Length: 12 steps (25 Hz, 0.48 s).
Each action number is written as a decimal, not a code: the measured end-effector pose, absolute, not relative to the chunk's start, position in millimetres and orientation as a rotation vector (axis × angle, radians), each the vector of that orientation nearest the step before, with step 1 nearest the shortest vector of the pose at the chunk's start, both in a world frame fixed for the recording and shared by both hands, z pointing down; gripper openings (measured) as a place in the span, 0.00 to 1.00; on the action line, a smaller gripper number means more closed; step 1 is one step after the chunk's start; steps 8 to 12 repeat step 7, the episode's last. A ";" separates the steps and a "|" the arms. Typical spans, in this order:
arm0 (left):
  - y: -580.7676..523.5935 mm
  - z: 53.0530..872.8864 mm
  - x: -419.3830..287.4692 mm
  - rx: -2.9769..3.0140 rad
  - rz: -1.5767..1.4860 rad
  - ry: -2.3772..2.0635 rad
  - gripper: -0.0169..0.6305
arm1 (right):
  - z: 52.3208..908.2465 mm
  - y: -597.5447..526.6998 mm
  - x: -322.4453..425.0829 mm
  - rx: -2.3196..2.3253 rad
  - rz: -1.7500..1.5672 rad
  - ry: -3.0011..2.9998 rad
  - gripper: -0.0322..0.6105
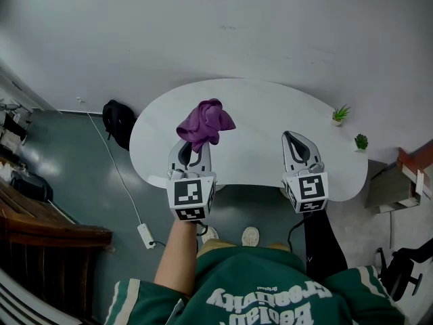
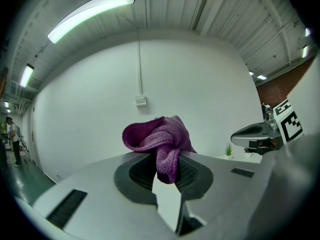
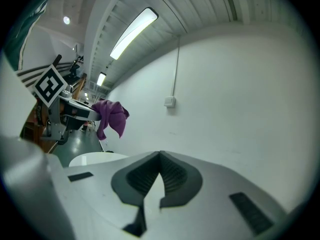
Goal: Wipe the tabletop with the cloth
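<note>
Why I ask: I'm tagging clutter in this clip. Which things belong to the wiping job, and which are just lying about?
For the job:
- purple cloth, clamped in the left hand-held gripper
- white tabletop

Lying about:
- potted plant and second potted plant, at the table's right end
- black bag on the floor
- power strip on the floor
- right hand-held gripper, shut on nothing

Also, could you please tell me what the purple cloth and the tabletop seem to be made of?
The cloth looks like soft microfibre or terry. Its matte purple surface is fuzzy and looped, and it bunches in limp folds where the left gripper pinches it. The tabletop looks hard, smooth and plain white, perhaps laminate or painted board, but the exact material can't be told.
</note>
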State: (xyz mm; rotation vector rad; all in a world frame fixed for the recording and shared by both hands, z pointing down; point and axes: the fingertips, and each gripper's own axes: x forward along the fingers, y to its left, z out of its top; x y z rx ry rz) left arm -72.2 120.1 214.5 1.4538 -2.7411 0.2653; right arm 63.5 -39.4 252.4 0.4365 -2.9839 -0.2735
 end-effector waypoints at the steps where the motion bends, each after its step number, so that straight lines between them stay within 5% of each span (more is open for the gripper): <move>1: 120.0 214.7 -73.1 1.454 0.266 -2.742 0.10 | 252.3 -39.8 62.6 0.436 -0.273 -2.984 0.05; 12: 118.5 217.1 -77.2 1.451 0.261 -2.737 0.10 | 251.0 -40.6 56.8 0.425 -0.277 -2.988 0.05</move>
